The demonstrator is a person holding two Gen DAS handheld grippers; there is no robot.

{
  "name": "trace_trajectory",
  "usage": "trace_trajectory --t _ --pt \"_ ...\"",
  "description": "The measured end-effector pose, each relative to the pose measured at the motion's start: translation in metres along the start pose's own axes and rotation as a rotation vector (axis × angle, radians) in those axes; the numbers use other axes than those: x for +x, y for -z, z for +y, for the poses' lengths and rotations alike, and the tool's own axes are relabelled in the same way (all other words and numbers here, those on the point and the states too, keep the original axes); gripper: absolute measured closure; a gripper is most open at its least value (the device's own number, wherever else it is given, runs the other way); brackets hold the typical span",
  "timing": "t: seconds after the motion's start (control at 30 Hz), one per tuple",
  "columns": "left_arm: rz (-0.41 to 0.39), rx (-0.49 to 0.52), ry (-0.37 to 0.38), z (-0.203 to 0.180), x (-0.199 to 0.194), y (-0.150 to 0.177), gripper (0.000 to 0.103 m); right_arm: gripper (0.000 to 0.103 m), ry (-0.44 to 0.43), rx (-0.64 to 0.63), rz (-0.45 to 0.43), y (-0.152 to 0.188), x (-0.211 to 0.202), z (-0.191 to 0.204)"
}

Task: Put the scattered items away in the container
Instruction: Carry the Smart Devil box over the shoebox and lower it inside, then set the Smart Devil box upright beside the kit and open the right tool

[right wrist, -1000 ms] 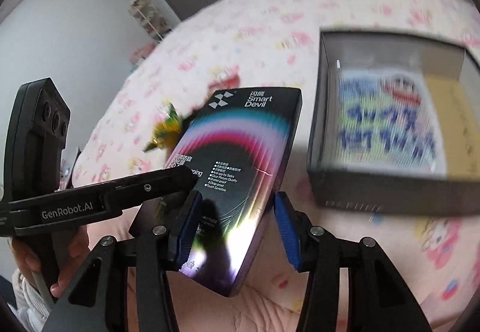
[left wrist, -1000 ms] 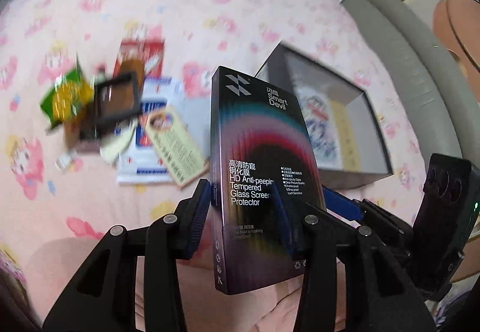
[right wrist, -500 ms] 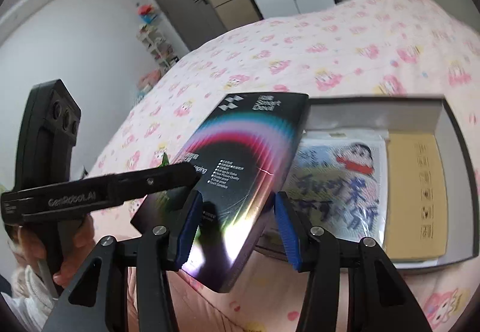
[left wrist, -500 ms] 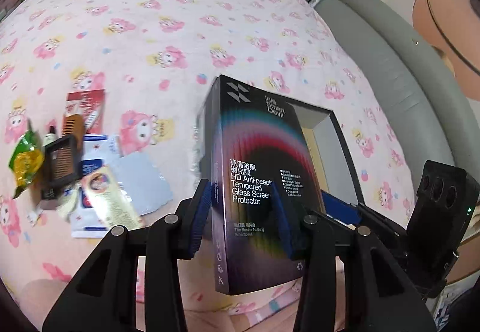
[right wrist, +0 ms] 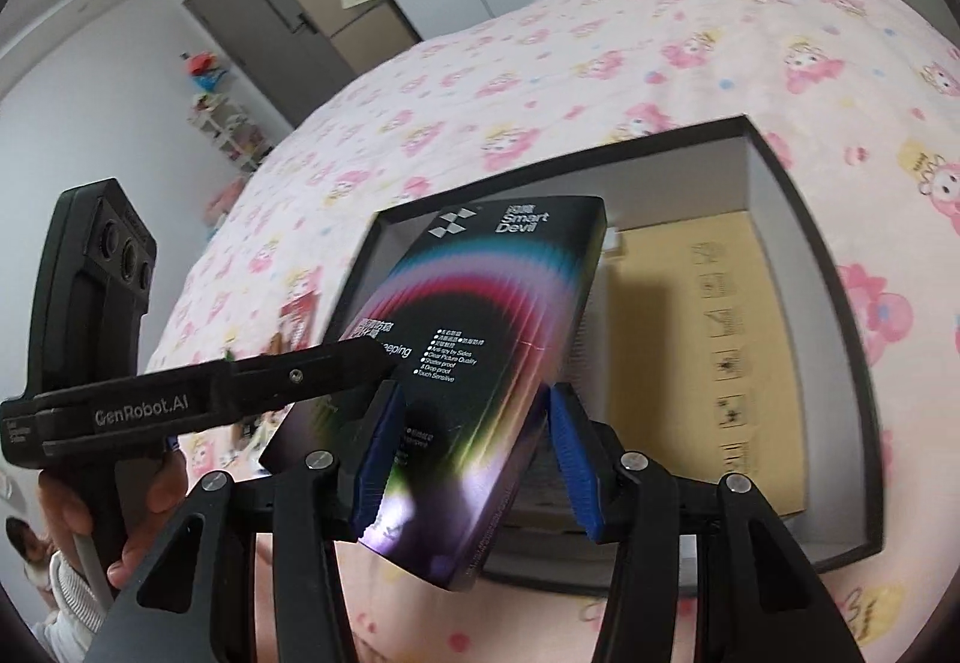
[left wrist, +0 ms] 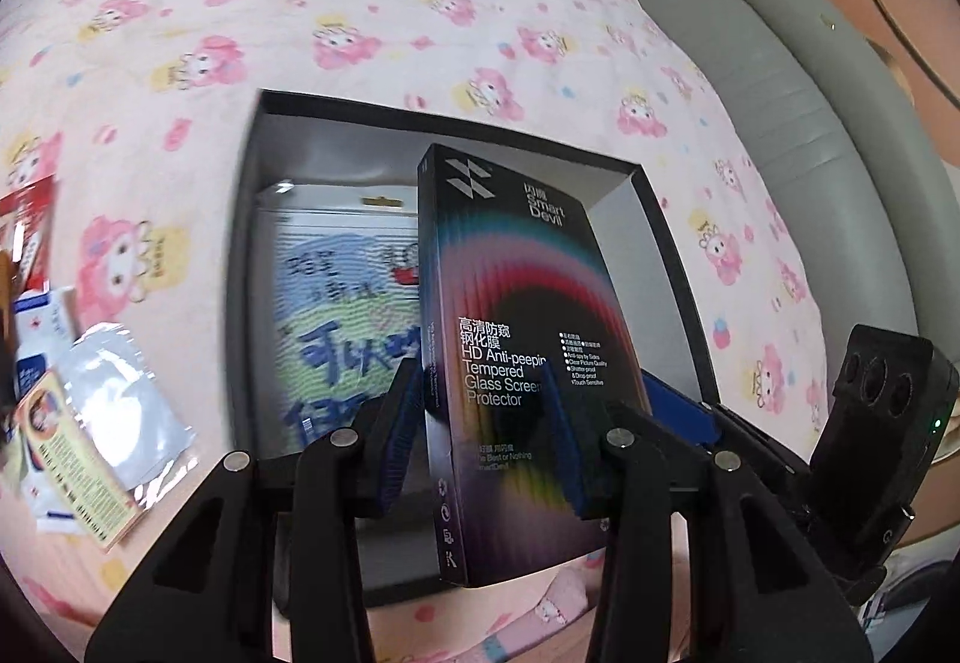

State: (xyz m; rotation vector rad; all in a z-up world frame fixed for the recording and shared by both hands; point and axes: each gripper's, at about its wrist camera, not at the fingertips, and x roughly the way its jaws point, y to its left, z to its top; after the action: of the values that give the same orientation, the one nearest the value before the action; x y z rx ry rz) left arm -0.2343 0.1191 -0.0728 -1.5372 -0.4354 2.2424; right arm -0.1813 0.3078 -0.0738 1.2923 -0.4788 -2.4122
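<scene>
We are holding a screen protector box (left wrist: 516,363) above the open black container (left wrist: 678,267), which is sitting on the pink cartoon-print bed (left wrist: 360,3). The left gripper (left wrist: 480,411) is clamping its blue fingers (left wrist: 399,423) on the box's two long edges, near the lower half. In the right wrist view the right gripper (right wrist: 468,447) is straddling the same box, its fingers (right wrist: 570,453) pressing or nearly pressing the edges (we cannot tell if the contact is firm). The box is tilting toward twelve o'clock over a drawing (left wrist: 342,315) and a tan carton (right wrist: 702,351) already inside. It is probably light, stiff and glossy, so slippery; gripping the edges, not the broad faces, looks safest, gently, since glass is inside. More packets (left wrist: 90,423) are lying at nine o'clock.
</scene>
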Motion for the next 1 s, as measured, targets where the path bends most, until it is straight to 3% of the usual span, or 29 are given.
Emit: trace_trajectory --t 0.2,0.7,0.87,1.0 --pt "0.054 0.016 -0.027 -0.011 0.034 0.001 0.062 0.057 0.026 0.117 0.032 0.001 0.018 -0.034" --pt "0.124 -0.042 -0.029 0.011 0.069 0.003 0.062 0.058 0.093 0.131 0.092 -0.001 0.044 -0.04" --pt "0.095 -0.054 -0.002 0.017 0.062 0.002 0.064 0.058 0.101 0.117 0.066 -0.001 0.037 -0.037" --pt "0.017 -0.073 -0.048 0.02 0.046 -0.005 0.064 0.058 0.172 0.09 0.053 -0.002 0.036 -0.034"
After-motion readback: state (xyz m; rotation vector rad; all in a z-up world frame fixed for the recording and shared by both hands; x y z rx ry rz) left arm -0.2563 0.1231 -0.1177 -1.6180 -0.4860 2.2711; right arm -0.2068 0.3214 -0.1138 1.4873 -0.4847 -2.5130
